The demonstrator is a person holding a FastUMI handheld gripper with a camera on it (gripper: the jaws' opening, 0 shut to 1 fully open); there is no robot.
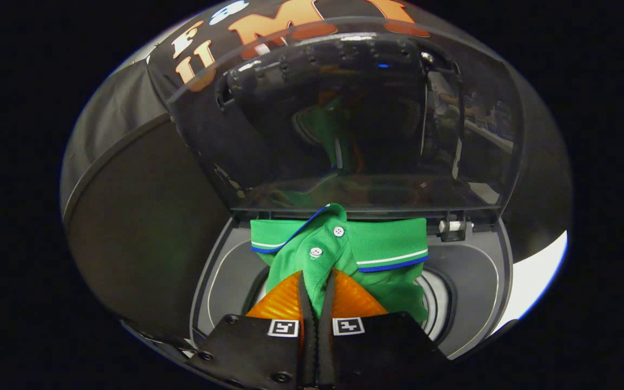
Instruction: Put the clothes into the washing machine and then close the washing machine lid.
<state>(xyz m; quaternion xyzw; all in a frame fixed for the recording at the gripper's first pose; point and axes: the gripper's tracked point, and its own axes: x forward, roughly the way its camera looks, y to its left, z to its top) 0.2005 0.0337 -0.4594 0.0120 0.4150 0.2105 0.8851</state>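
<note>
With my tool pinched down on a fold of the green polo shirt, both fingers pressing the fabric, I'm holding it right over the washing machine's drum opening. Shirt hangs ahead of the fingers, collar up near the hinge, partly dipping into the drum. Lid stands open behind it. So I'm mid-loading, I reckon. Next: lower, let go, then swing that lid down.
</note>
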